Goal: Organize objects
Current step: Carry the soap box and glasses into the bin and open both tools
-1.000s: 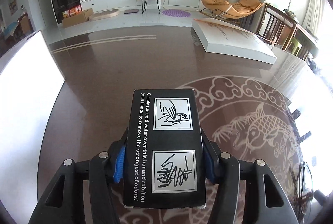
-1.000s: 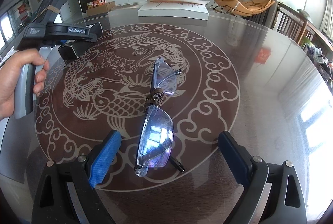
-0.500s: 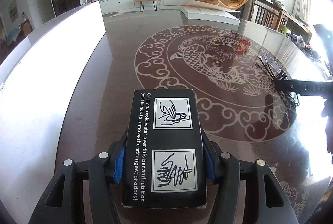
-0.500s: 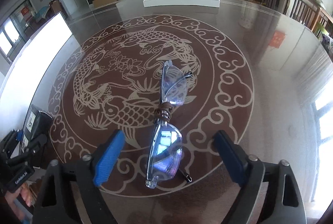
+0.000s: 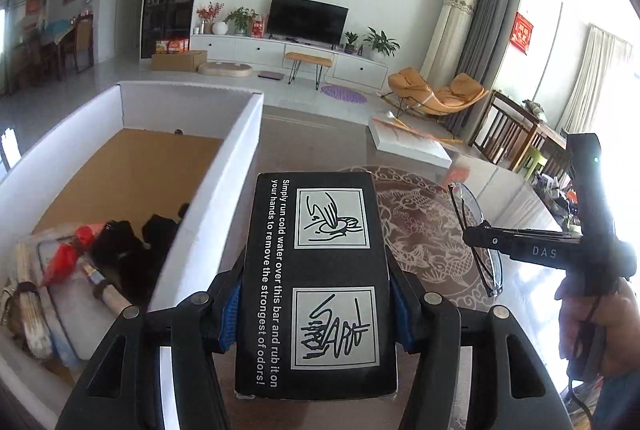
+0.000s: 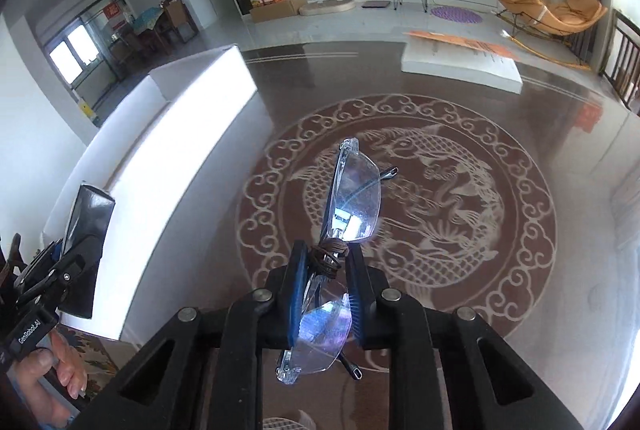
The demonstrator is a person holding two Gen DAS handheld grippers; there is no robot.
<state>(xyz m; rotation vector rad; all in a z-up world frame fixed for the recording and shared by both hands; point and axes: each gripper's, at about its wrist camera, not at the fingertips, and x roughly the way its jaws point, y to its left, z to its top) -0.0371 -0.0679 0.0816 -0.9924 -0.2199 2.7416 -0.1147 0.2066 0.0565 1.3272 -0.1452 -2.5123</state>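
At lower centre, my left hand-held gripper (image 5: 316, 314) grips the box (image 5: 316, 286), my right (image 6: 326, 294) clamps the glasses (image 6: 340, 230); next, both go into the carton (image 5: 224, 166) at left.

glossy dark table (image 6: 560, 134), matt black box (image 5: 320, 286), clear plastic glasses (image 6: 352, 198)
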